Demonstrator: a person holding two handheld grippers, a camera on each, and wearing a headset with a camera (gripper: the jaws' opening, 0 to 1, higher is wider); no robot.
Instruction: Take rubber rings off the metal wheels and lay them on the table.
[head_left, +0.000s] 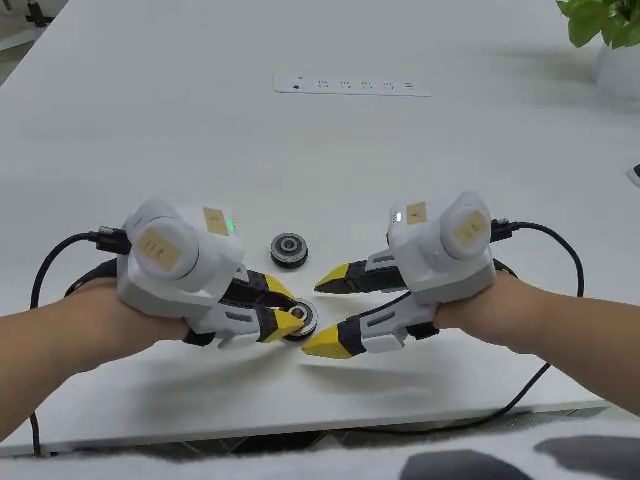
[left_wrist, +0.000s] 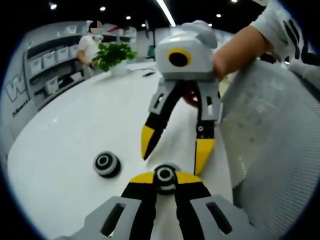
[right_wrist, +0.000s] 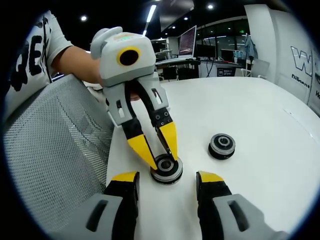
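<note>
A metal wheel with a black rubber ring (head_left: 303, 321) sits near the table's front edge, and my left gripper (head_left: 288, 310) is shut on it. In the left gripper view the wheel (left_wrist: 165, 178) is pinched between the yellow tips. My right gripper (head_left: 328, 312) faces it from the right, open, with one tip on each side of the wheel and no contact. The right gripper view shows the same wheel (right_wrist: 167, 170) just ahead of my spread jaws, with the left gripper's fingers (right_wrist: 169, 140) on it. A second ringed wheel (head_left: 289, 249) lies flat a little farther back.
A white power strip (head_left: 352, 85) lies far back on the white table (head_left: 450, 150). A potted plant (head_left: 605, 30) stands at the far right corner. Black cables (head_left: 560, 260) trail from both grippers. A grey mesh chair (right_wrist: 55, 150) is behind the front edge.
</note>
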